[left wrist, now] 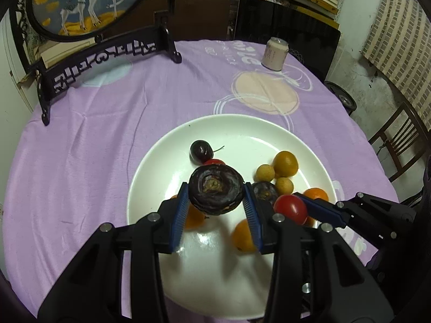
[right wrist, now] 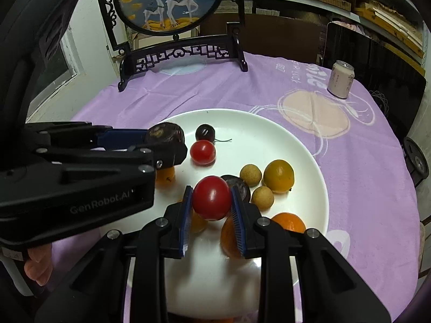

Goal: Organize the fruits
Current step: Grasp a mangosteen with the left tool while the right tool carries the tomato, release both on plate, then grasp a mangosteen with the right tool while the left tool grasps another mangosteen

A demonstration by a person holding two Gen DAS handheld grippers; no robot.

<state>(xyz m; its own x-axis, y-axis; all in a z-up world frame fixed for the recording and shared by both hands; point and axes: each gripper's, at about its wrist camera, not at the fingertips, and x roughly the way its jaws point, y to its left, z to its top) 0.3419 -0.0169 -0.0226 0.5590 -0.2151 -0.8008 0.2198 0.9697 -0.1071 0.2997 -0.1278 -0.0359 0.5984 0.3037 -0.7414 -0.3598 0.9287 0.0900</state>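
Observation:
A white plate (left wrist: 161, 161) on the purple cloth holds several fruits: a dark cherry (left wrist: 201, 150), two small tan round fruits (left wrist: 265, 172), yellow-orange fruits (left wrist: 286, 163) and oranges (left wrist: 316, 193). My left gripper (left wrist: 215, 207) is shut on a dark brown flat round fruit (left wrist: 215, 191) above the plate. My right gripper (right wrist: 211, 210) is shut on a red tomato (right wrist: 212, 197) above the plate's near side. A second red tomato (right wrist: 202, 152) lies on the plate (right wrist: 282, 134). The left gripper (right wrist: 172, 140) shows at the left of the right wrist view.
A pale drink can (left wrist: 274, 53) stands at the back right of the round table. A black carved stand with a round deer picture (left wrist: 107, 53) stands at the back left. A wooden chair (left wrist: 398, 140) is off the table's right edge.

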